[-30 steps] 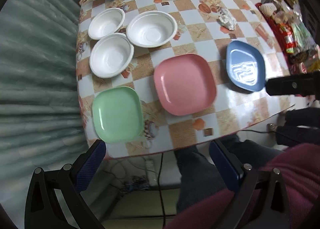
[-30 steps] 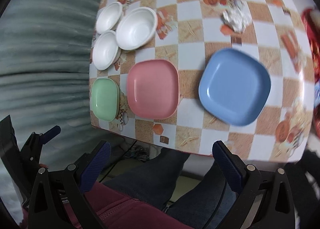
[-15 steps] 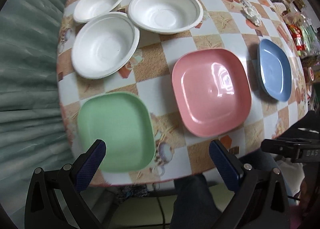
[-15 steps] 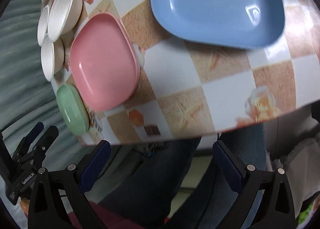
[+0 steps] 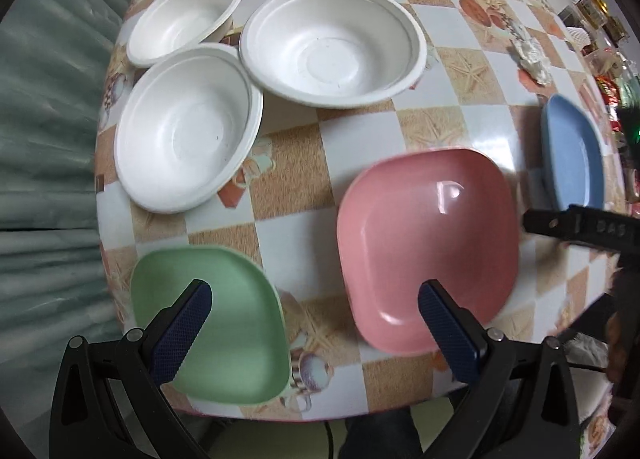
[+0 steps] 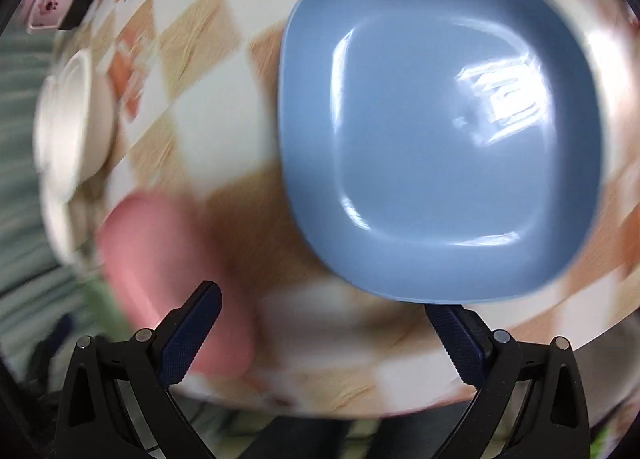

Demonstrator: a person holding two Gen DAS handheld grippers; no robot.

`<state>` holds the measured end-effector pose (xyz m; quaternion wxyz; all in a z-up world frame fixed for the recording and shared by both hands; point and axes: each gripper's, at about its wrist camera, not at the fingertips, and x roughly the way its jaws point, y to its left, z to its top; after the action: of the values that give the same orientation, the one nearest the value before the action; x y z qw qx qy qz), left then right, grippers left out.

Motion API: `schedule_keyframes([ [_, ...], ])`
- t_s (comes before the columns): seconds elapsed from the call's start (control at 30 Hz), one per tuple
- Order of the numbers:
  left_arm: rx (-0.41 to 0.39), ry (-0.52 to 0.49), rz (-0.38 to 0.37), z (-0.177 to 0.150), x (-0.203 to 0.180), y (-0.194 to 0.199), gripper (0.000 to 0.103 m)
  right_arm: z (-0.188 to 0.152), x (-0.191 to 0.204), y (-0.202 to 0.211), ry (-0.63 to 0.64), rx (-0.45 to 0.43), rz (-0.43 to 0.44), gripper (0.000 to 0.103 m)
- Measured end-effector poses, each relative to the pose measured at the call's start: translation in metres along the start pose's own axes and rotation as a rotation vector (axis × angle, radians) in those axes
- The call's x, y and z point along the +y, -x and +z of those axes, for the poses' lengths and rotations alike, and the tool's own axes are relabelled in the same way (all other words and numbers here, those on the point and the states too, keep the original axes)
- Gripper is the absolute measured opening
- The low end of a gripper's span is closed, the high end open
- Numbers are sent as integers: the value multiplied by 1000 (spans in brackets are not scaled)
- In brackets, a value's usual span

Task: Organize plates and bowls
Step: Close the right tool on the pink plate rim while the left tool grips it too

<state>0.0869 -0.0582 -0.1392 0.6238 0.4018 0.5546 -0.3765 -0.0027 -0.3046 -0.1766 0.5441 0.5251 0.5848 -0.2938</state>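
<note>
Hovering wide open, your left gripper [image 5: 312, 305] and right gripper [image 6: 320, 313] hold nothing; blue plate [image 6: 440, 135] lies flat.

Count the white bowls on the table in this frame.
3, clustered at the table's far left: the large bowl rightmost, a smaller bowl in the far corner, another nearest the green plate. None looks hidden.

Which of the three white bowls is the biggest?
The bowl farthest right, nearest the pink plate; its rim is clearly wider than the two smaller bowls beside it.
</note>
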Motion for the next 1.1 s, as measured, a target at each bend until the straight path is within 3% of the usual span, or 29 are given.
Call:
schedule_keyframes([
  [0.13, 7, 29, -8, 9, 1, -14, 103, -1, 27, -9, 97, 46, 4, 102],
  [0.3, 44, 14, 18, 13, -10, -36, 103, -17, 65, -28, 239, 31, -209, 102],
  [0.37, 49, 1, 23, 13, -14, -41, 103, -23, 77, -31, 258, 17, -218, 102],
  [0.63, 65, -42, -4, 1, -41, -49, 103, -46, 54, -23, 184, 48, -236, 102],
  [0.8, 47, -66, -21, 6, -41, -57, 103, -62, 37, -18, 106, 51, -160, 102],
  [0.97, 5, -99, -41, 25, -46, -57, 103, -35, 27, 20, 50, 17, -112, 102],
  [1.1, -16, -215, -31, 44, -62, -61, 103, -36, 11, 11, 6, 27, -147, 102],
])
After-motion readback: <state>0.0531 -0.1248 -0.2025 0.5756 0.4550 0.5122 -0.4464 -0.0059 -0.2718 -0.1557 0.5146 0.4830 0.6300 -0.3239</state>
